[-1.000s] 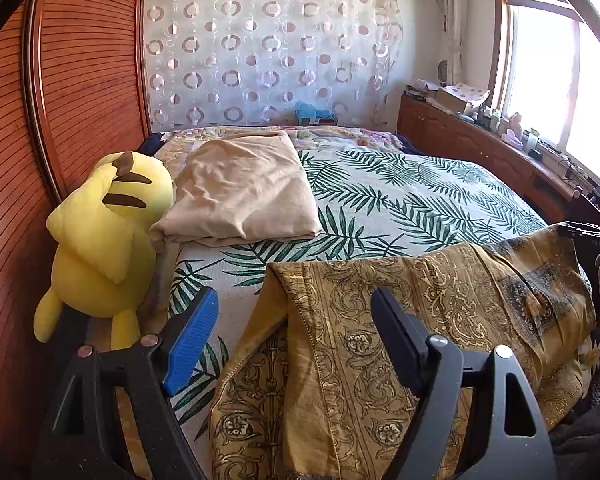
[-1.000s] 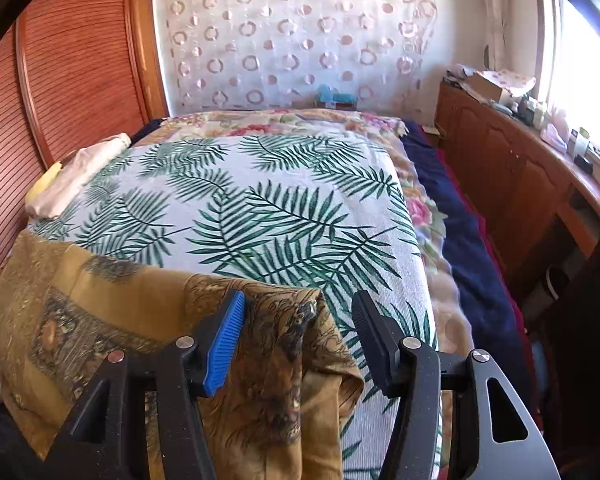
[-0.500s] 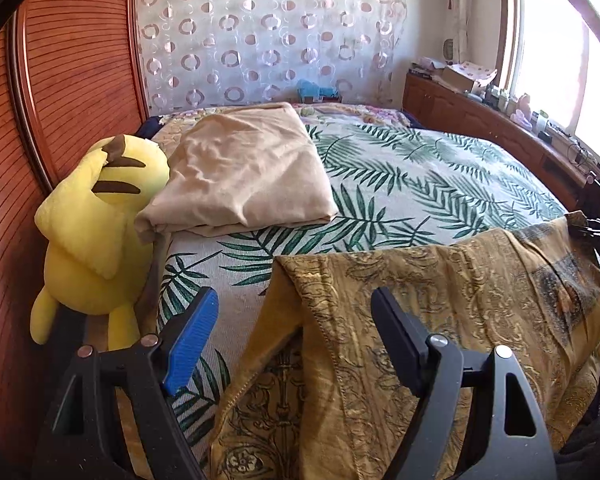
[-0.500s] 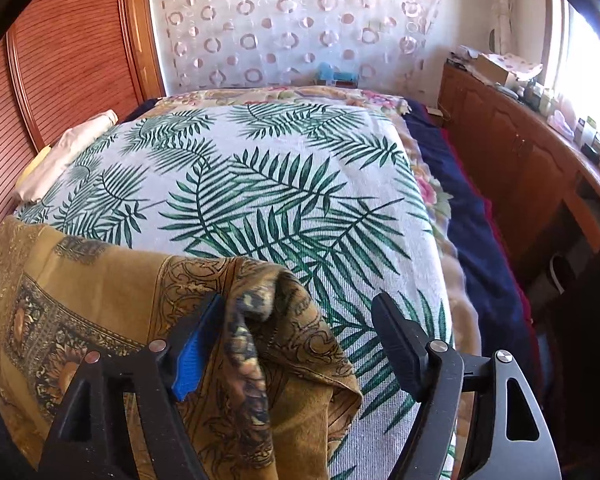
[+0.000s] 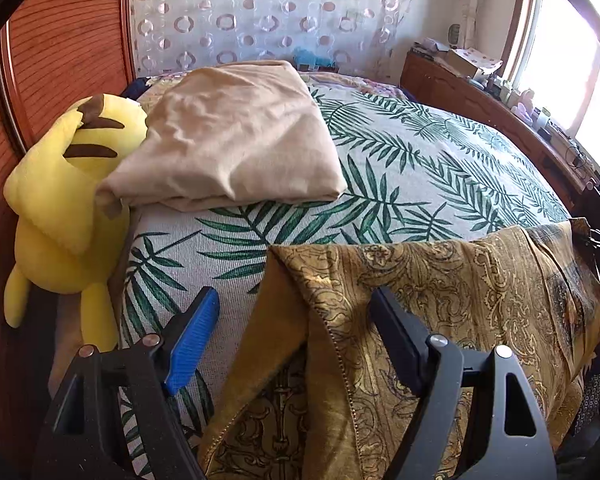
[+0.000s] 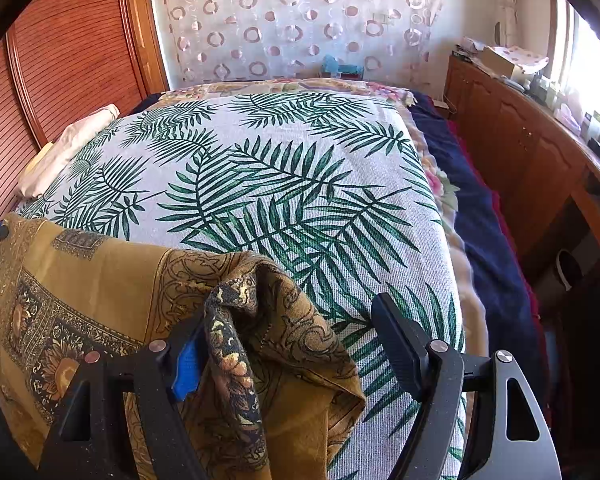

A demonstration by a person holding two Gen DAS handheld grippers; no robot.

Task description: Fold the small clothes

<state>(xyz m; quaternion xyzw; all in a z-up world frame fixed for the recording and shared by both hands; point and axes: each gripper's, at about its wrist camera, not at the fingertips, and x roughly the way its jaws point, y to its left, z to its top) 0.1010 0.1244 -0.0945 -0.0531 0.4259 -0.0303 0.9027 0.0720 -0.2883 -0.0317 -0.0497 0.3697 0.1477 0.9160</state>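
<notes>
A gold cloth with dark paisley print (image 5: pixel 440 292) lies across the near edge of the bed. Its left corner stands up in a fold between the fingers of my left gripper (image 5: pixel 294 300), which is open; the blue pad (image 5: pixel 192 344) is clear of the fabric. The cloth's other end (image 6: pixel 260 320) is bunched and droops over the blue-padded finger (image 6: pixel 186 364) of my right gripper (image 6: pixel 288 312). Those jaws stand wide, and the black finger (image 6: pixel 400 344) is well apart from the cloth.
The bed has a palm-leaf spread (image 6: pixel 284 184). A beige folded cloth (image 5: pixel 236 136) and a yellow plush toy (image 5: pixel 60 200) lie at its left by the ribbed wooden panel (image 5: pixel 60 40). A dark blue blanket (image 6: pixel 480 220) and wooden cabinets (image 6: pixel 520 140) run along the right.
My right gripper's jaws widened and let the bunched cloth end go slack. My left gripper moved forward and lower over the bed, still open around the left corner.
</notes>
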